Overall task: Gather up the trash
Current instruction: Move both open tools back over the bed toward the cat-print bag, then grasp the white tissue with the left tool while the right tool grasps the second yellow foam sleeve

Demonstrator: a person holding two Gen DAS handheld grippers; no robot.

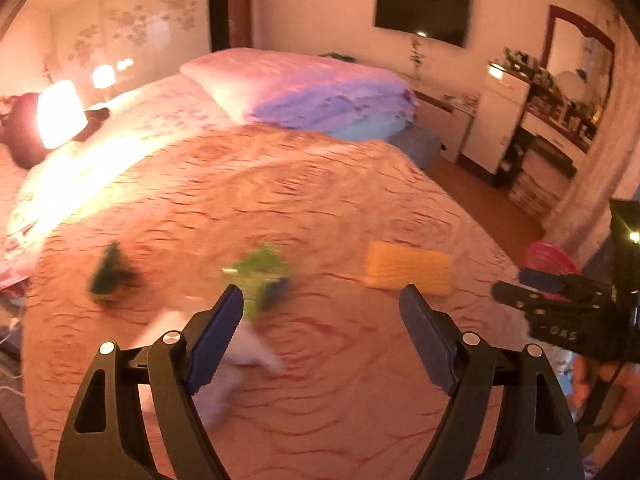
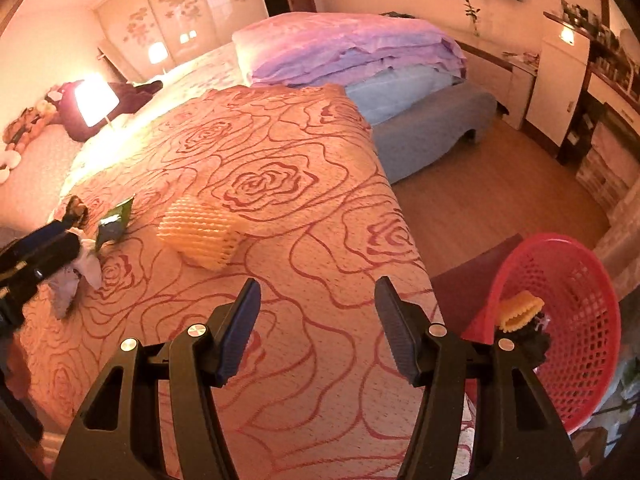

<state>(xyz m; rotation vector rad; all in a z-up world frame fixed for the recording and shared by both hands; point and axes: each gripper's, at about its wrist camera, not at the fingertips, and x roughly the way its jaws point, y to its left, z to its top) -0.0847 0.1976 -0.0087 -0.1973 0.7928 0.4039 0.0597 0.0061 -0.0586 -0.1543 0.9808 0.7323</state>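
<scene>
Trash lies on the rose-patterned bedspread (image 2: 280, 184): a yellow foam net (image 2: 198, 238), a green wrapper (image 2: 116, 222), a crumpled white tissue (image 2: 78, 274) and a dark piece (image 2: 76, 208). In the blurred left wrist view they show as the yellow net (image 1: 408, 270), green wrapper (image 1: 262, 276), white tissue (image 1: 224, 356) and a dark green piece (image 1: 110, 274). My left gripper (image 1: 322, 300) is open just above the tissue and wrapper. My right gripper (image 2: 318, 292) is open and empty over the bedspread. A red mesh basket (image 2: 576, 320) at the bed's right holds a yellow net and dark trash.
Folded purple and blue quilts (image 2: 352, 48) lie at the bed's far end. A lit lamp (image 2: 94, 98) and plush toys stand at the left. Wooden floor (image 2: 500, 192), white cabinets (image 2: 560, 80) and a dresser lie to the right. The right gripper shows in the left wrist view (image 1: 560, 300).
</scene>
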